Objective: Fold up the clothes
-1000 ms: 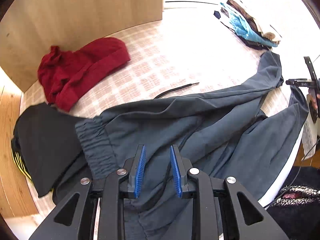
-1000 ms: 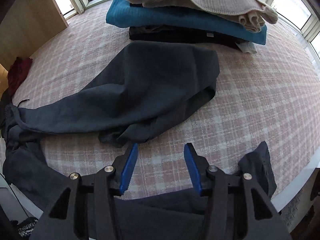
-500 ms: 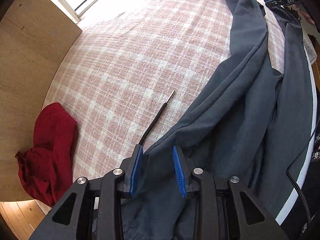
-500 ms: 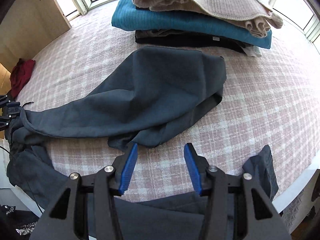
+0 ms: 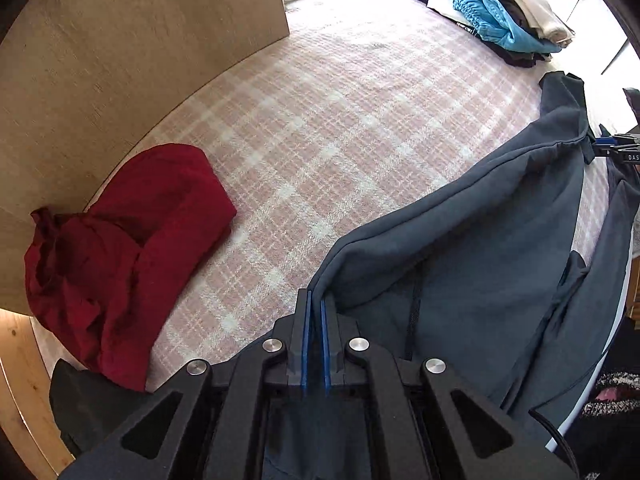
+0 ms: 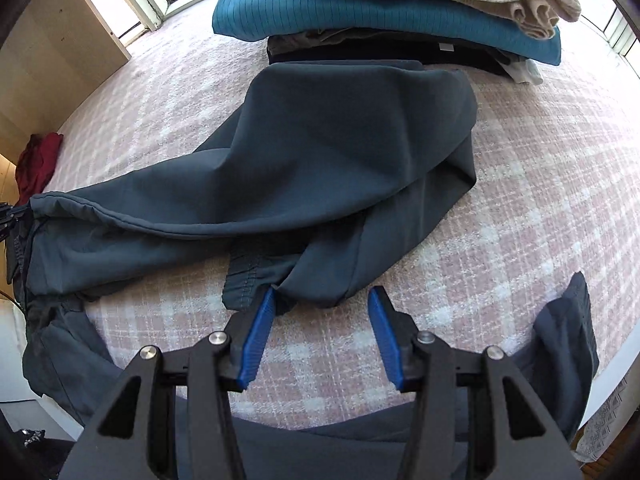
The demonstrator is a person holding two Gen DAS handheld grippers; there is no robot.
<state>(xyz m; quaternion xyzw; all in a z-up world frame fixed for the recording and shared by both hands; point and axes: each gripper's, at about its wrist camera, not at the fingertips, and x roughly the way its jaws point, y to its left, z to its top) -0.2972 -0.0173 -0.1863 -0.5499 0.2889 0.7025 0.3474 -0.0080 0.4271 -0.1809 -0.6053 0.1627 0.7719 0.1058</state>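
Note:
Dark grey-blue trousers (image 5: 480,248) lie stretched across the pink plaid bed cover (image 5: 340,120). My left gripper (image 5: 315,300) is shut on the trousers' waist edge and holds it up off the bed. In the right wrist view the trousers (image 6: 320,152) lie with one leg folded over, the cuff end (image 6: 256,280) just in front of my right gripper (image 6: 322,304). The right gripper is open and empty, its left pad (image 6: 260,328) touching the cuff fabric.
A crumpled red garment (image 5: 120,248) lies at the left by a wooden panel (image 5: 120,40). A black garment (image 5: 84,400) lies below it. A stack of folded clothes (image 6: 400,12) sits at the far side. Another part of the trousers hangs over the bed edge (image 6: 560,344).
My left gripper has shut on the trousers' waist edge and lifted it. My right gripper has moved forward up to the cuff end and stays open.

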